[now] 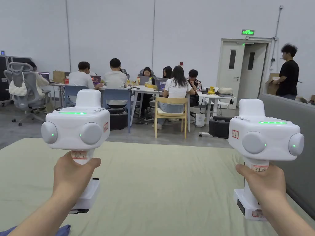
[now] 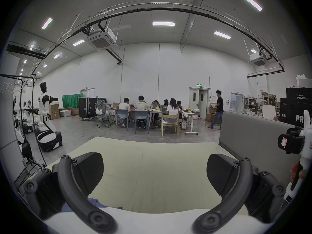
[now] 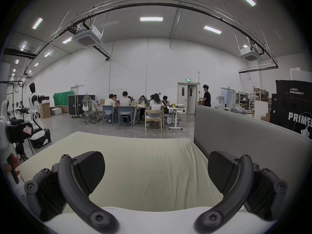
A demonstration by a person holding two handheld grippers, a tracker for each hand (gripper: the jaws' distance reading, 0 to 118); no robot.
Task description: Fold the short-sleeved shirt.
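A corner of blue cloth point(image 1: 63, 230) lies at the near left edge of the pale green sheet point(image 1: 160, 184); the rest of it is out of frame. In the left gripper view the same blue cloth point(image 2: 94, 203) peeks out under the left jaw. A hand holds the left gripper's white body point(image 1: 77, 129) above the sheet's left side, and another hand holds the right gripper's body point(image 1: 264, 138) above the right side. The left gripper point(image 2: 155, 171) is open with nothing between its jaws. The right gripper point(image 3: 156, 170) is also open and holds nothing.
A grey padded partition point(image 1: 289, 123) runs along the sheet's right edge. Beyond the far edge, several people sit at tables point(image 1: 172, 89) and one person point(image 1: 287, 73) stands by a door. A white humanoid robot point(image 2: 44, 106) stands at the left, and black cases point(image 3: 292, 106) at the right.
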